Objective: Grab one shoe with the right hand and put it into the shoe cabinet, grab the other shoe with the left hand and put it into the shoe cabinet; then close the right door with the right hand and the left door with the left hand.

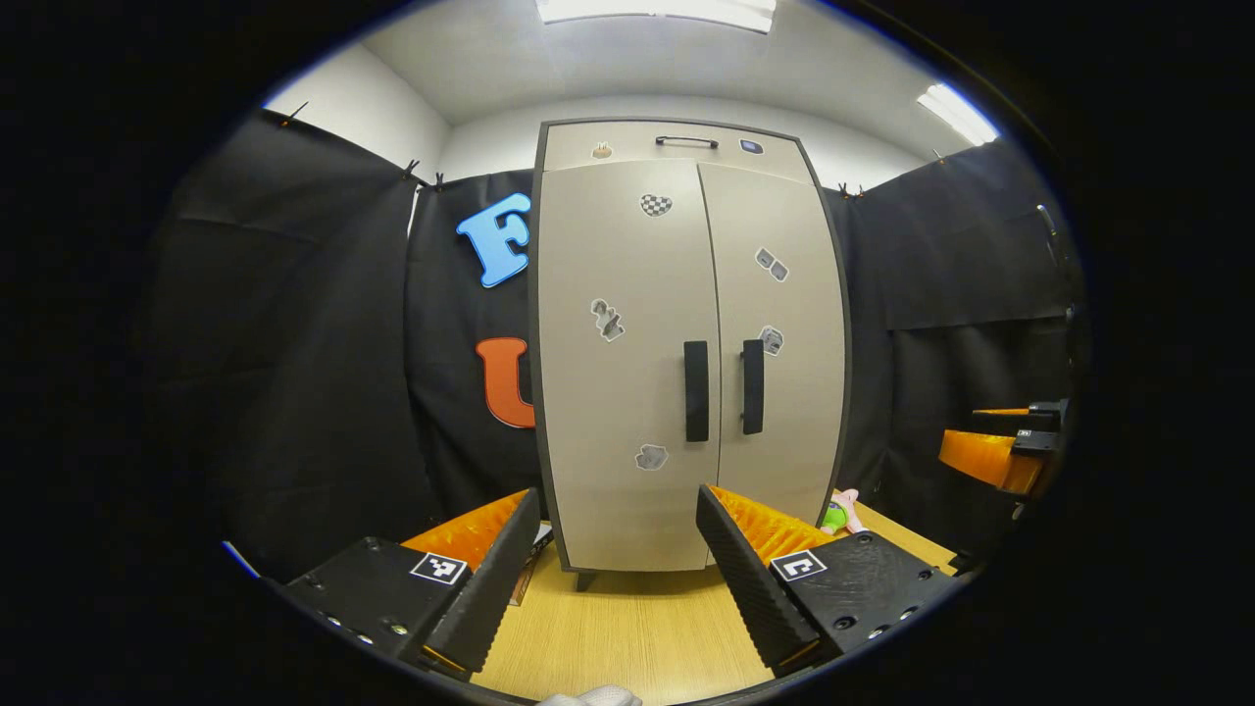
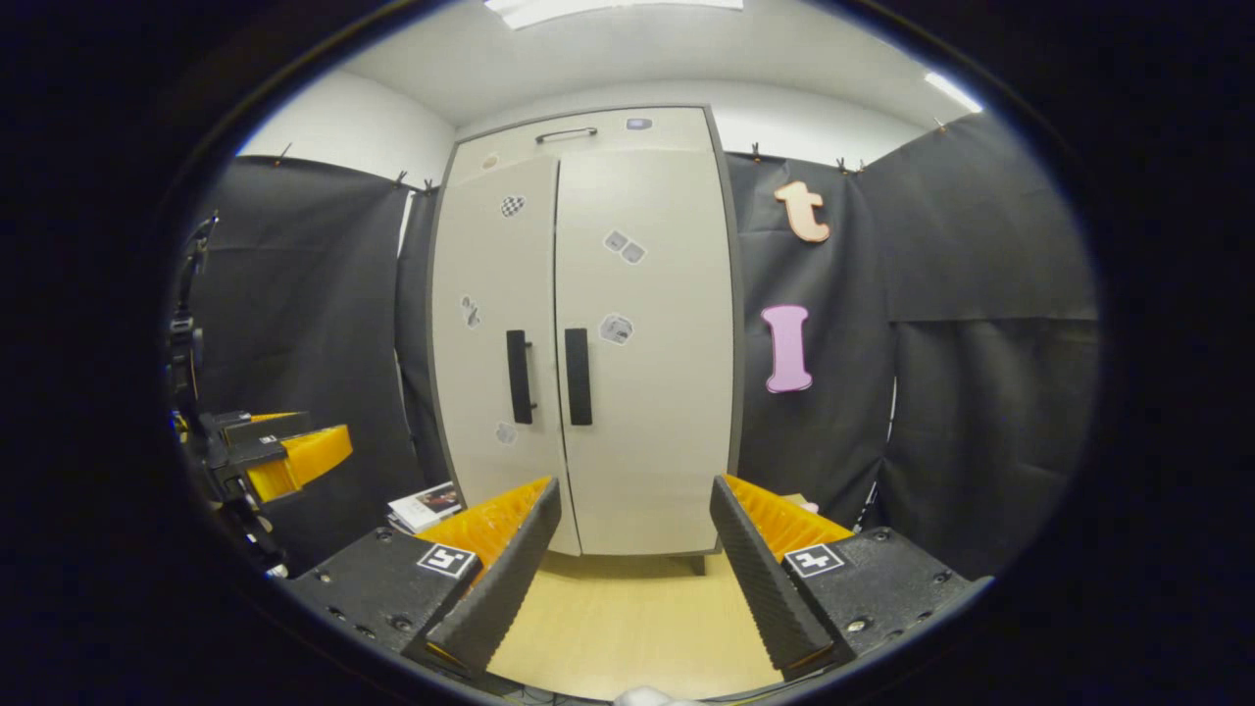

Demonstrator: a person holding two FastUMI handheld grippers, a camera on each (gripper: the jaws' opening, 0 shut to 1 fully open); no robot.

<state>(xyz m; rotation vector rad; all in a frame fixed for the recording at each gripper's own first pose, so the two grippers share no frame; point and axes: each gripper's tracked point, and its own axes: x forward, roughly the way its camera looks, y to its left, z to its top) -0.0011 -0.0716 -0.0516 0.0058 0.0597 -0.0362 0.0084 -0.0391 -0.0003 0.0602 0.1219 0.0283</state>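
The shoe cabinet (image 1: 686, 353) stands on the desk (image 1: 627, 628) with both doors shut, their two dark handles (image 1: 696, 390) side by side at the middle seam. No shoe is visible on the desk, so I judge that both shoes are already inside and the task is at its end or very near it.

The left hand-held gripper (image 1: 620, 564) is held in front of the cabinet, apart from it, with its jaws wide open and nothing between them. The right hand-held gripper (image 2: 637, 554) is the same: open, empty, pointing at the doors from a little to the right. Probably both are held back like this because no more pushing is needed.

The left gripper view shows a small pink and green toy (image 1: 841, 512) beside the cabinet's foot (I cannot tell what it is exactly). The right gripper view shows instead a booklet (image 2: 427, 506) lying at the cabinet's other side.
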